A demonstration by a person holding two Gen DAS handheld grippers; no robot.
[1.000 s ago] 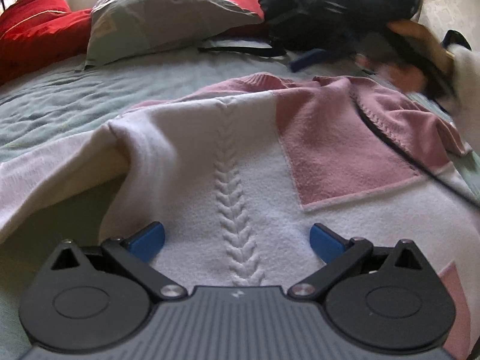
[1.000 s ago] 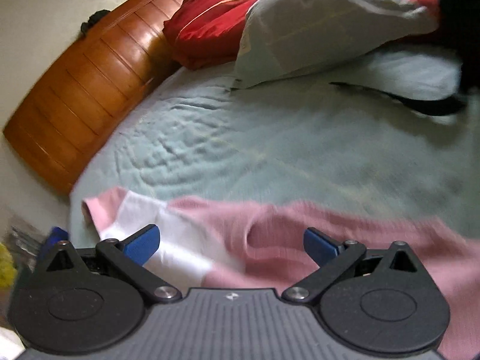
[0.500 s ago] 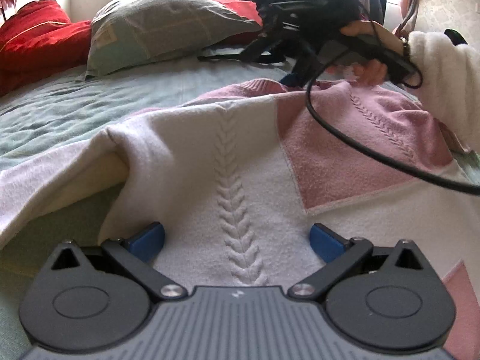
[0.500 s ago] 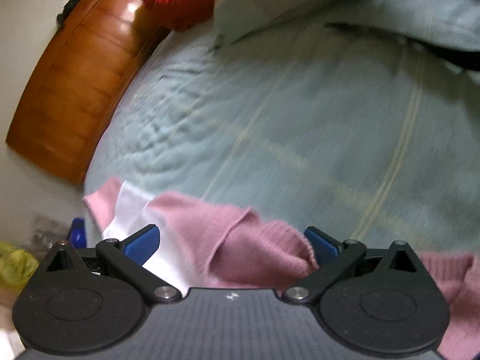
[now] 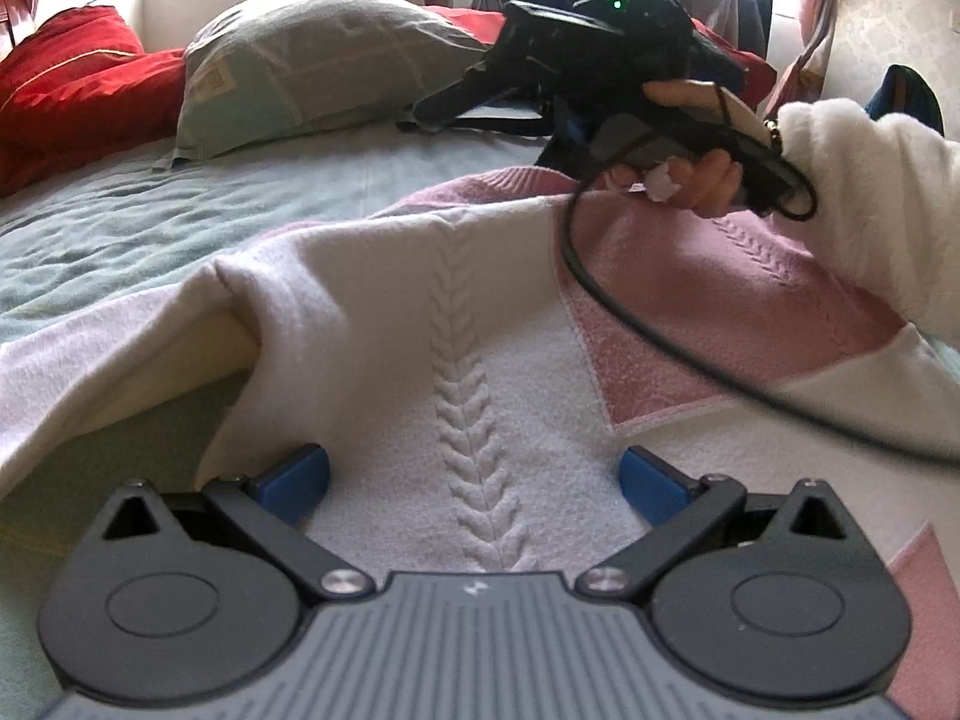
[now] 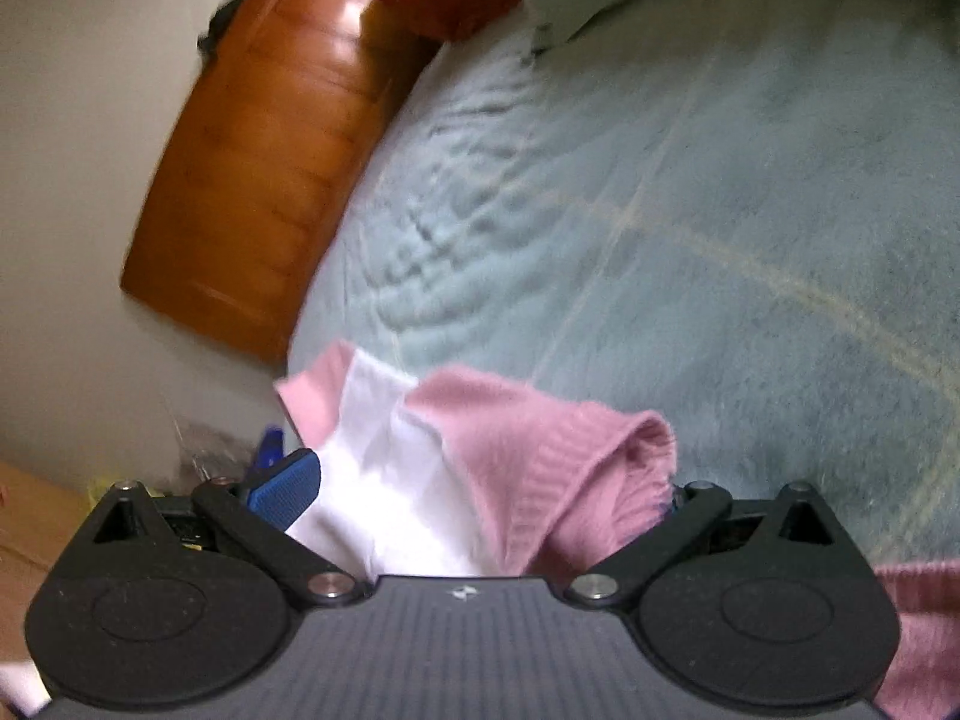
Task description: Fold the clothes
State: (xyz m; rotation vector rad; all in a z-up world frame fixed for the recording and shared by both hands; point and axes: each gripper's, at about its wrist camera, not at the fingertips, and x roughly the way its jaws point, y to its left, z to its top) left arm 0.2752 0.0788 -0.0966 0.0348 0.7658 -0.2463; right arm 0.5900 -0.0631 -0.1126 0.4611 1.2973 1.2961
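Over the last second our left gripper (image 5: 474, 483) has stayed put, its blue fingers (image 5: 297, 474) spread wide and resting on the white body of the sweater (image 5: 420, 312), gripping nothing. The change is on the right: our right gripper (image 6: 480, 480) has come down onto the far pink hem, and a bunch of pink and white knit now sits between its wide-apart fingers (image 6: 288, 486) (the right finger is buried in cloth), not yet pinched. We judge a fold toward us is being set up. The left view shows the whole sweater spread across the middle of the bed (image 5: 180, 192), plus the hand (image 5: 690, 180) on the right tool. The right view alone shows the bunched hem, one sleeve reaching the bed's edge by the wooden headboard (image 6: 258, 168).
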